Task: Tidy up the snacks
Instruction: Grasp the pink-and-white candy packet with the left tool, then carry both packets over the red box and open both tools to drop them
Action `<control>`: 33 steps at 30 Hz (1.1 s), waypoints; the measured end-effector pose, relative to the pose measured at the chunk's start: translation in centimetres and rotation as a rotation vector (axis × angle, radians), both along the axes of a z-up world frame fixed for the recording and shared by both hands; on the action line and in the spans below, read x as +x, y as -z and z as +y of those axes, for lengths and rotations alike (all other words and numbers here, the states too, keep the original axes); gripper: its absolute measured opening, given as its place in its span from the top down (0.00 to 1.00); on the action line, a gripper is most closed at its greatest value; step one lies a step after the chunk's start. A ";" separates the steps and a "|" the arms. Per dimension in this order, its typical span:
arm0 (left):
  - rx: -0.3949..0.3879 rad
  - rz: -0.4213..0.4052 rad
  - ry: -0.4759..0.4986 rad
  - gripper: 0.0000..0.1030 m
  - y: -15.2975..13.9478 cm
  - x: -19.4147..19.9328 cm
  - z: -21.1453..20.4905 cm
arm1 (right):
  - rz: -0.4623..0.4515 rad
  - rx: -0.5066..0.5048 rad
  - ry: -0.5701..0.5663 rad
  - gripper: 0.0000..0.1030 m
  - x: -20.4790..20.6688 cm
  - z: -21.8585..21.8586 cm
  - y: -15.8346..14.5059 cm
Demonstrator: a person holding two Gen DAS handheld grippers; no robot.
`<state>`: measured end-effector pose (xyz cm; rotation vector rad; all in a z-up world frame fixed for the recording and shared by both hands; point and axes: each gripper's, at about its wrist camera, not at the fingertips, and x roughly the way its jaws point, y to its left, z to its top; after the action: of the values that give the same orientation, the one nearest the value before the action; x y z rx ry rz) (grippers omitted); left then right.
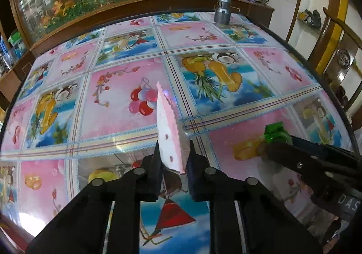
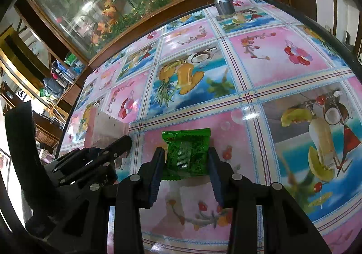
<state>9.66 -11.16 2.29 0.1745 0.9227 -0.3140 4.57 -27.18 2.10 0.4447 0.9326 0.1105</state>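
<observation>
Both grippers are busy here. The left gripper (image 1: 173, 159) has its jaws clamped tight on a pink snack packet (image 1: 169, 132), a flat white-and-pink wrapper with little red dots and a zigzag sealed edge. The packet stands edge-on between the pads and pokes up and away from the jaws, over the near-middle of the tabletop (image 1: 282, 66). From the right wrist view you can see the same packet (image 2: 106, 127) off at the left, flat side facing the camera, with the left gripper's black fingers on it.

The right gripper (image 2: 186, 161) has its jaws closed on a green snack packet (image 2: 186, 152), shiny wrapper with a clear window in the middle. The blue-ish pads press on its left and right edges. It sits low over a pink square of the tablecloth; can't tell if it's touching the surface or lifted a bit. In the left wrist view that green packet (image 1: 277, 133) shows up at the right, at the tip of the other gripper.

The tabletop is covered in a glossy fruit-and-flower patterned cloth. A silver flashlight (image 1: 222, 3) stands upright at the far edge, well apart from both packets.
</observation>
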 end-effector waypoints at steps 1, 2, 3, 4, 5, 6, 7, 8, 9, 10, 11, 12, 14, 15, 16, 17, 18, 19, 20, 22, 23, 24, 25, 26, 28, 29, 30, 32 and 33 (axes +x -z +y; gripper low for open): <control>-0.013 -0.007 -0.004 0.87 -0.1 -0.2 0.3 | -0.001 0.003 -0.002 0.62 0.0 0.0 0.0; -0.021 -0.012 -0.002 0.87 -0.3 -0.4 0.5 | -0.001 0.010 -0.004 0.62 0.0 0.0 0.0; -0.024 -0.012 -0.002 0.87 -0.4 -0.5 0.8 | -0.002 0.012 -0.005 0.62 0.1 0.0 0.0; -0.031 -0.012 -0.007 0.87 -0.6 -0.7 1.1 | -0.004 0.008 -0.006 0.62 0.1 0.1 0.0; -0.046 -0.014 -0.011 0.87 -1.0 -1.1 1.6 | -0.005 0.005 -0.007 0.62 0.1 0.1 0.0; -0.057 -0.022 -0.014 0.87 -1.3 -1.4 2.0 | -0.004 0.006 -0.010 0.62 0.1 0.1 0.0; -0.061 -0.031 -0.017 0.87 -1.6 -1.9 2.4 | -0.005 0.010 -0.013 0.62 0.1 0.1 0.0; -0.061 -0.042 -0.025 0.87 -2.2 -2.6 2.9 | -0.006 0.014 -0.017 0.62 0.0 0.2 0.0; -0.061 -0.049 -0.033 0.87 -2.6 -3.3 3.4 | -0.007 0.018 -0.022 0.62 0.1 0.2 0.0; -0.062 -0.055 -0.042 0.87 -3.0 -4.0 3.8 | -0.011 0.024 -0.030 0.62 0.1 0.3 -0.1; -0.062 -0.061 -0.054 0.87 -3.5 -4.9 4.4 | -0.014 0.029 -0.037 0.62 0.0 0.4 -0.1; -0.065 -0.069 -0.065 0.87 -4.0 -6.0 5.0 | -0.017 0.034 -0.042 0.62 0.0 0.5 -0.1; -0.086 -0.097 -0.081 0.87 -5.1 -8.5 6.4 | -0.025 0.057 -0.064 0.62 0.0 0.8 -0.2; -0.091 -0.113 -0.093 0.87 -5.7 -10.1 7.2 | -0.032 0.075 -0.080 0.62 0.0 0.9 -0.2; -0.087 -0.125 -0.101 0.87 -6.2 -11.3 7.8 | -0.036 0.082 -0.087 0.62 0.0 1.1 -0.2; -0.081 -0.145 -0.113 0.87 -6.8 -12.9 8.6 | -0.044 0.091 -0.101 0.62 0.0 1.3 -0.3; -0.081 -0.159 -0.126 0.87 -7.3 -14.1 9.4 | -0.050 0.095 -0.110 0.62 0.0 1.6 -0.3; -0.078 -0.170 -0.143 0.87 -7.7 -15.3 10.2 | -0.060 0.096 -0.123 0.62 -0.1 1.9 -0.4; -0.071 -0.180 -0.160 0.87 -8.1 -16.3 11.0 | -0.067 0.096 -0.131 0.62 -0.2 2.2 -0.5; -0.037 -0.216 -0.200 0.87 -8.9 -18.6 12.9 | -0.088 0.107 -0.157 0.62 -0.6 3.1 -0.8; -0.011 -0.233 -0.226 0.87 -9.3 -19.7 14.0 | -0.100 0.119 -0.169 0.62 -0.9 3.8 -1.0; 0.000 -0.244 -0.246 0.87 -9.5 -20.5 15.0 | -0.119 0.127 -0.195 0.62 -1.6 5.0 -1.5; 0.002 -0.253 -0.265 0.87 -9.8 -21.1 15.9 | -0.131 0.128 -0.214 0.62 -2.1 5.9 -1.8; 0.006 -0.259 -0.286 0.87 -9.9 -21.7 17.0 | -0.159 0.126 -0.257 0.62 -3.1 7.9 -2.7; 0.025 -0.268 -0.334 0.87 -10.1 -22.8 19.4 | -0.203 0.155 -0.338 0.62 -4.9 11.6 -3.9; 0.031 -0.272 -0.351 0.87 -10.1 -23.2 20.3 | -0.214 0.170 -0.370 0.62 -5.6 13.1 -4.3; 0.045 -0.278 -0.379 0.86 -10.2 -23.6 21.6 | -0.229 0.193 -0.420 0.62 -6.6 15.5 -4.9; 0.055 -0.291 -0.423 0.86 -10.2 -24.4 23.8 | -0.244 0.218 -0.511 0.63 -8.2 20.3 -5.8; 0.059 -0.295 -0.439 0.86 -10.2 -24.7 24.5 | -0.247 0.216 -0.545 0.63 -8.7 22.3 -6.2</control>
<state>-15.01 13.34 12.50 0.0662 0.6555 0.1441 -4.13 -4.87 8.29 0.3553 0.7798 0.7520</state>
